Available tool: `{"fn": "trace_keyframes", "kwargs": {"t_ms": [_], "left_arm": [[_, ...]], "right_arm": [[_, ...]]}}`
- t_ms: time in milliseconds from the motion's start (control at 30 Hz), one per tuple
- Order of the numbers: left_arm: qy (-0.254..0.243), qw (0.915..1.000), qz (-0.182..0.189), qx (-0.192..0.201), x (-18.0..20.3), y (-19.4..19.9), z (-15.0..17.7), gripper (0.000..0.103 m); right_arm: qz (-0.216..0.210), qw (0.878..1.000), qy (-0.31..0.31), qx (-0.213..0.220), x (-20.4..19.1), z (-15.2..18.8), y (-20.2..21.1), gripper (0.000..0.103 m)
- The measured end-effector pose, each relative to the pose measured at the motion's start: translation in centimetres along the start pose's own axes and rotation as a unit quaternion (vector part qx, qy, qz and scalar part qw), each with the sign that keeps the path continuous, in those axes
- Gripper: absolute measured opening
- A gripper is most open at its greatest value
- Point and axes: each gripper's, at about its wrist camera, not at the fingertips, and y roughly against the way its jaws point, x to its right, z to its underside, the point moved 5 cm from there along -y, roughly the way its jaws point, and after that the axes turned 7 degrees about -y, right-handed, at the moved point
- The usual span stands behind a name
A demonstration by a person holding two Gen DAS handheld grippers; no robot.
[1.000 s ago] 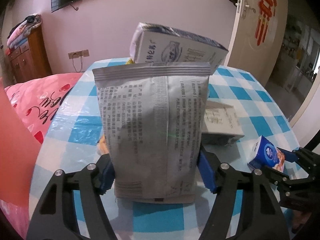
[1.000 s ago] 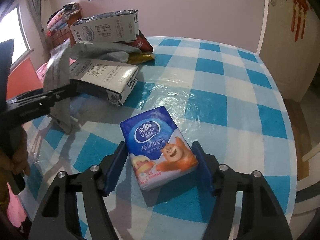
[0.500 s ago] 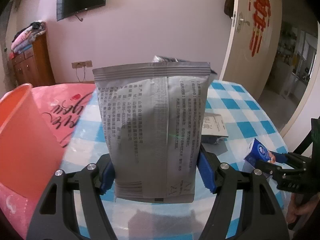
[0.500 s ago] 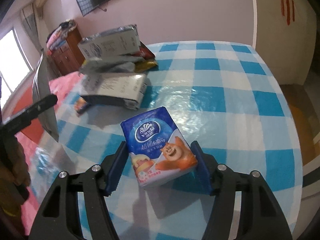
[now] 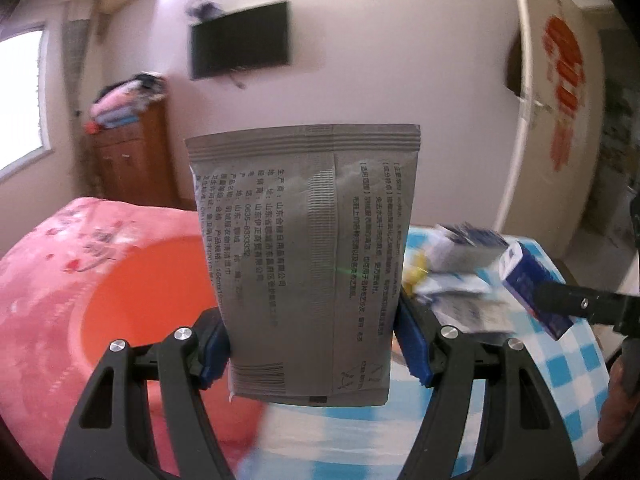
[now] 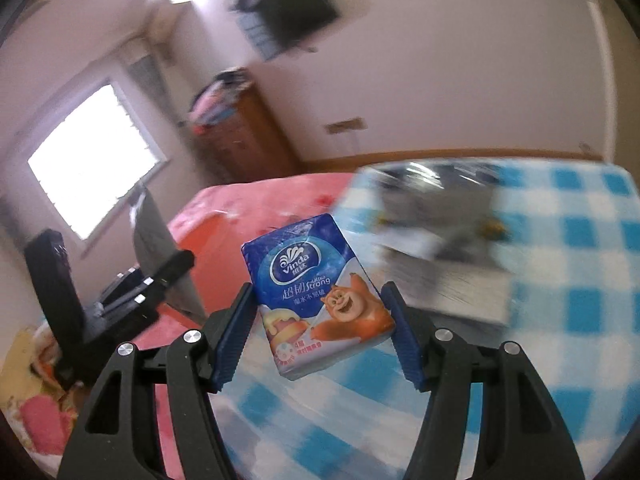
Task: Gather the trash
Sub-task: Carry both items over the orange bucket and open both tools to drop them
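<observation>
A flat grey pouch [image 5: 312, 264] is squeezed between the blue pads [image 5: 412, 344] of the left hand-held gripper [image 5: 312, 350]. The pouch is held upright in the air, and dark printed writing can be seen on the side facing the camera. Just behind and below the pouch, the open top of an orange bucket [image 5: 148, 300] is seen, with a pink bed cover [image 5: 48, 252] around it. To the right of the pouch, a tabletop [image 5: 568, 368] with a blue and white checked cloth is seen, and a blurry pile of boxes and wrappers [image 5: 460, 272] is lying on it. A blue tissue pack [image 6: 316, 300] is gripped between the pads of the right hand-held gripper [image 6: 320, 336]. A white logo and a brown cartoon bear are printed on the pack. The pack is held up in the air, above the edge of the checked tabletop [image 6: 580, 280]. The same pile of trash [image 6: 440, 248] is seen blurred on the cloth behind it. In the right wrist view, the left hand-held gripper [image 6: 160, 280] is seen on the left, with the grey pouch [image 6: 154, 240] seen edge-on in it, over the orange bucket [image 6: 208, 256]. A wooden cabinet [image 5: 132, 160] and a dark television [image 5: 240, 44] on the wall are seen farther back.
</observation>
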Motion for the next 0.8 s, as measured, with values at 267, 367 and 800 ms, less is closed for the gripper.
{"fn": "trace_keyframes", "kwargs": {"t_ms": [267, 367, 800], "left_arm": [[0.04, 0.9952, -0.088, -0.013, -9.9, 0.2, 0.3, 0.07], [0.055, 0.9936, -0.095, -0.028, -11.4, -0.9, 0.8, 0.071], [0.085, 0.987, -0.121, -0.064, -15.1, -4.1, 3.7, 0.094]], "right_arm": [[-0.083, 0.994, 0.052, -0.039, -11.3, -3.4, -8.6, 0.064], [-0.106, 0.991, 0.058, -0.059, -14.6, -3.5, -12.2, 0.064], [-0.08, 0.994, 0.065, -0.048, -16.0, -2.7, -16.2, 0.091]]}}
